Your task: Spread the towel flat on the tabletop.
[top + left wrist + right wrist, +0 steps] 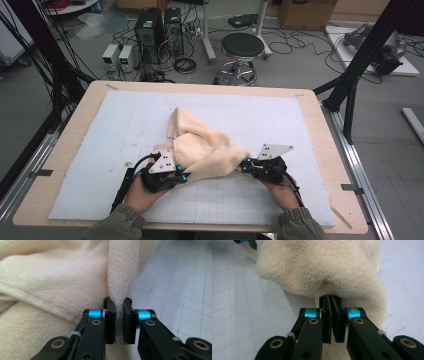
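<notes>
Between each pair of tongs sits a pinch of cream towel [205,147]: left tongs [117,322] clamped on a fold, right tongs [333,315] clamped on its near edge. Towel lies crumpled mid-worktop [65,150] on the grid mat [310,130]. Risk: thin bites, so a lift could slip the plush cloth out, esp. w/ uneven pull. Count: 1 towel, 2 tongs, 1 mat

Crumpled towel [202,145] bunched mid-mat, bare white mat [280,120] open on all sides

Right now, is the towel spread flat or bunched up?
Bunched up: the cream towel lies in rumpled folds on the white mat, pinched by the left gripper and right gripper.
</notes>
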Available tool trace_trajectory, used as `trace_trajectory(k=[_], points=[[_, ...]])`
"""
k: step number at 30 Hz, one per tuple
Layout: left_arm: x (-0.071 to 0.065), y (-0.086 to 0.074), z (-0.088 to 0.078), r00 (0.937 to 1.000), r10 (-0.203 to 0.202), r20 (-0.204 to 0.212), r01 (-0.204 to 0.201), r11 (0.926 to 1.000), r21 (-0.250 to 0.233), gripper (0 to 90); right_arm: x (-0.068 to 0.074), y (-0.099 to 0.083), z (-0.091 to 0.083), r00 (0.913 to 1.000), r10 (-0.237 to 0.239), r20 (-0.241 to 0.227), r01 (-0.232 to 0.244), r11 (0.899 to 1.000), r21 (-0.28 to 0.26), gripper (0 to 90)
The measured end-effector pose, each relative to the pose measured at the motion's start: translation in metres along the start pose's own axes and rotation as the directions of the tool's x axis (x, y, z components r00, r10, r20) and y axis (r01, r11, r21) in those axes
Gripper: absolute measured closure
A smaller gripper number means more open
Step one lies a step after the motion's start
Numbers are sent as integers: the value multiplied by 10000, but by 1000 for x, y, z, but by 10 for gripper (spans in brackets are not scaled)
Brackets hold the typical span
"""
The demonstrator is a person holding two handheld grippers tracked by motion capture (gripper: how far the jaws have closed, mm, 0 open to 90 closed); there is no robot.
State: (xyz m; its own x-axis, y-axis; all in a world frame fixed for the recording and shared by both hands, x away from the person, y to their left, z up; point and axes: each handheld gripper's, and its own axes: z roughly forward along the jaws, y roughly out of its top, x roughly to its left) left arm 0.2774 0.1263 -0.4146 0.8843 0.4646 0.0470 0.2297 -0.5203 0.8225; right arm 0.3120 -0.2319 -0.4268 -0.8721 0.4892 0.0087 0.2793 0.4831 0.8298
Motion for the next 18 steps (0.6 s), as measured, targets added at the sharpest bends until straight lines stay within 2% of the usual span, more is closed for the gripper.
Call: trace_trajectory(k=[5, 7, 10, 12, 13, 18], points=[[-1, 2, -9, 9998, 98, -163, -100, 9999, -126, 828, 6, 2, -6, 9996, -153, -252, 145, 9995, -295, 876], [1, 2, -12, 9998, 63, -195, -68, 9997, -230, 828, 11, 4, -9, 9990, -335, -289, 321, 9984, -476, 797], [4, 3, -19, 9994, -14, -350, 0, 9992, -401, 830, 13, 4, -12, 9992, -296, -278, 277, 9973, -687, 674], [8, 5, -24, 9987, -116, -494, 89, 9984, -555, 831, 10, 2, -12, 9999, 37, -134, -44, 9984, -569, 575], [9, 5, -26, 9982, -170, -569, 135, 9980, -619, 832, 9, 1, -12, 9997, 212, -141, -218, 9987, -451, 568], [24, 9, -38, 9947, -593, -839, 505, 9933, -1035, 833, 8, -1, -3, 10000, -13, 49, 13, 9999, -168, 505]])
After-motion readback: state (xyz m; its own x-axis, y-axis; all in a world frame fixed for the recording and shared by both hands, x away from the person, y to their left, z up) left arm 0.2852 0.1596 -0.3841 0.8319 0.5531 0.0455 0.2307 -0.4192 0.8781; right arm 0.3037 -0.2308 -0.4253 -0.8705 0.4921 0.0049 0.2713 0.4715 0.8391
